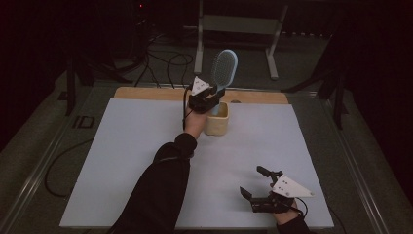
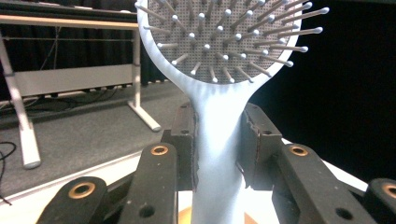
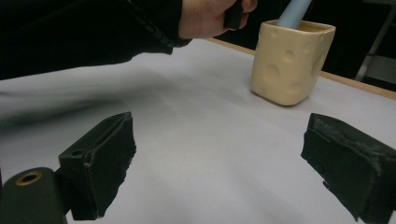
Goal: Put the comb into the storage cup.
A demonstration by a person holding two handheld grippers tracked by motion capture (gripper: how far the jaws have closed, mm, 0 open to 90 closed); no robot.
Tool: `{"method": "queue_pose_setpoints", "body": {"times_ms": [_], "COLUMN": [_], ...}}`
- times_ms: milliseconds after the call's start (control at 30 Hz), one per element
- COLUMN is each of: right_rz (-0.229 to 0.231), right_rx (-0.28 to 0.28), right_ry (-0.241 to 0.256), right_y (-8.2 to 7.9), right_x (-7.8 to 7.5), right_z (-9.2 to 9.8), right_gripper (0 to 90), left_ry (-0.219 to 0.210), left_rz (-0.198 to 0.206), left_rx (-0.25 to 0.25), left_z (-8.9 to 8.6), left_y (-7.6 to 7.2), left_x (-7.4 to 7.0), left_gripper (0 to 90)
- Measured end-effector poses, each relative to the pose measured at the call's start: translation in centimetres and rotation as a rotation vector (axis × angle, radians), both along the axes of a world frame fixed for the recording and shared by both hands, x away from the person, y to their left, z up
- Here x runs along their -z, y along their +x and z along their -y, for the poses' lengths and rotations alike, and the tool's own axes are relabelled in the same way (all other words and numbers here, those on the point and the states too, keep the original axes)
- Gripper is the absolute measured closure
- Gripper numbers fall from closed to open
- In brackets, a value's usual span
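Hairbrush handle stands in the cream cup, clamped by the left gripper; right gripper hovers agape over the counter.

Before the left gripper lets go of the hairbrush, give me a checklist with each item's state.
1. Left gripper clamps the hairbrush handle: ok.
2. Handle end inside the cream cup: ok, the right gripper view shows it entering the cup's mouth.
3. Handle touching the cup bottom: cannot tell.
4. Cup upright on the white sheet: ok.
5. Right gripper open, apart from the cup: ok.
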State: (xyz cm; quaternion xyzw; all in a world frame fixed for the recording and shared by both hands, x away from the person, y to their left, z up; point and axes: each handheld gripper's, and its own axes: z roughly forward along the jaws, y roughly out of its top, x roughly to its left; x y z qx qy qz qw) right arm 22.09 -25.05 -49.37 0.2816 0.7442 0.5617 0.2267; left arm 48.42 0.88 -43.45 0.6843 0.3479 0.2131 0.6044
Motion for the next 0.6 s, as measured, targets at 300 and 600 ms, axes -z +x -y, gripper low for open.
{"method": "queue_pose_setpoints", "body": {"times_ms": [300, 600], "right_rz": [-0.002, -0.004], "right_rx": [-0.005, -0.012], "right_ry": [-0.002, -0.008], "right_y": [0.0, 0.0], "right_x": [0.1, 0.1], "right_z": [0.0, -0.2], "right_gripper": [8.9, 8.9], "left_ry": [0.006, 0.012], "left_rz": [0.02, 0.013], "left_rx": [0.006, 0.042], "left_z": [0.2, -0.1], "left_y": [-0.7, -1.5], "left_x": [1.8, 2.7], "left_gripper": [69.5, 45.9]}}
